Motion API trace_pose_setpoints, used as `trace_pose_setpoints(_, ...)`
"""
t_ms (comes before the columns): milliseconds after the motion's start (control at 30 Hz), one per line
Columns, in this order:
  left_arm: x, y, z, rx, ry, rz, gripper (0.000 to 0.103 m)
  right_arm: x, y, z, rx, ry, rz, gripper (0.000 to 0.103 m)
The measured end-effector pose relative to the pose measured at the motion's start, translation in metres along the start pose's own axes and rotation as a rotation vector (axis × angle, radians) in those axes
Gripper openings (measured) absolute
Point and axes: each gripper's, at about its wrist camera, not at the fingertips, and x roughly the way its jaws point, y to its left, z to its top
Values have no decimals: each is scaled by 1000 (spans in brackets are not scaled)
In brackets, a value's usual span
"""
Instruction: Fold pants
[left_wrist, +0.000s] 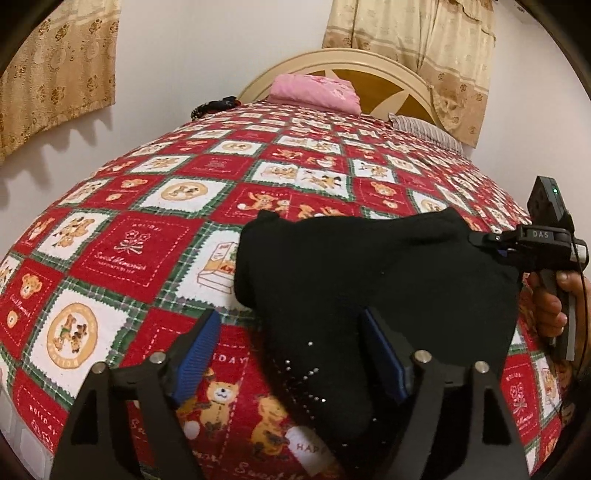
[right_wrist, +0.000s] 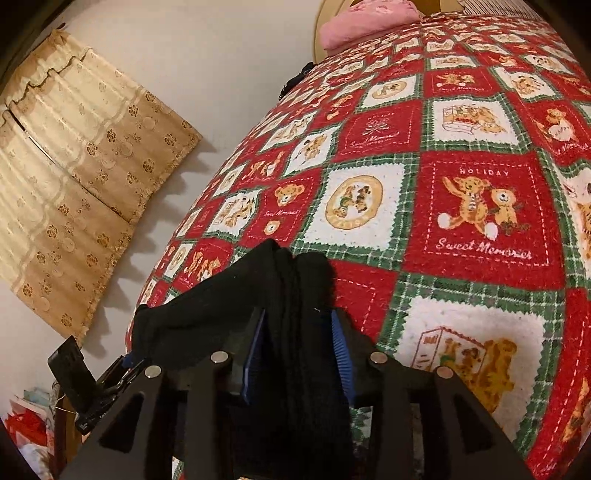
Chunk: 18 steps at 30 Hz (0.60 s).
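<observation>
Both tools bear on the black pants (left_wrist: 369, 266), which are bunched and lifted over the near part of the bed. The right tool (right_wrist: 299, 354) is clenched on a thick gathered ridge of the cloth, its blue pads (right_wrist: 341, 354) pressed against either side; seen from the left, it pinches the far right corner of the garment, probably to keep that edge taut and off the blanket. The left tool (left_wrist: 291, 354) stands spread wide, one blue pad (left_wrist: 197, 350) over bare blanket and the other against the dark cloth; the fabric drapes across its right finger, so whether it carries any of the weight is hard to say. Its released stance suits a fresh grab or a letting go.

These pants look soft and heavy, knit-like, matte black with a scatter of small shiny studs (left_wrist: 299, 369) near the lower front. They sag between the tools in one loose fold. Beneath lies a red, green and white teddy-bear blanket (left_wrist: 140, 251), with a pink pillow (left_wrist: 314, 90) far off by the headboard (left_wrist: 399, 92).
</observation>
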Motion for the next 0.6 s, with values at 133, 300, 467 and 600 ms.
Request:
trace_pose_setpoints(133,1,1,-1,-21,4,-3,88,2,2,0,-8,-2,-17,38)
trace_pose_setpoints(300,-5,-1,0,-31,0,39,93,-5,4,1,11,-20,-38,47)
trace_pose_setpoints(467,-22,-6,-4,-6,-6,62,95,-39,3,-4,7,-108,-194,68)
trace_pose_setpoints(600,-34,-9,-6,-4,-6,83,95,-69,0,-9,38,-148,-206,68)
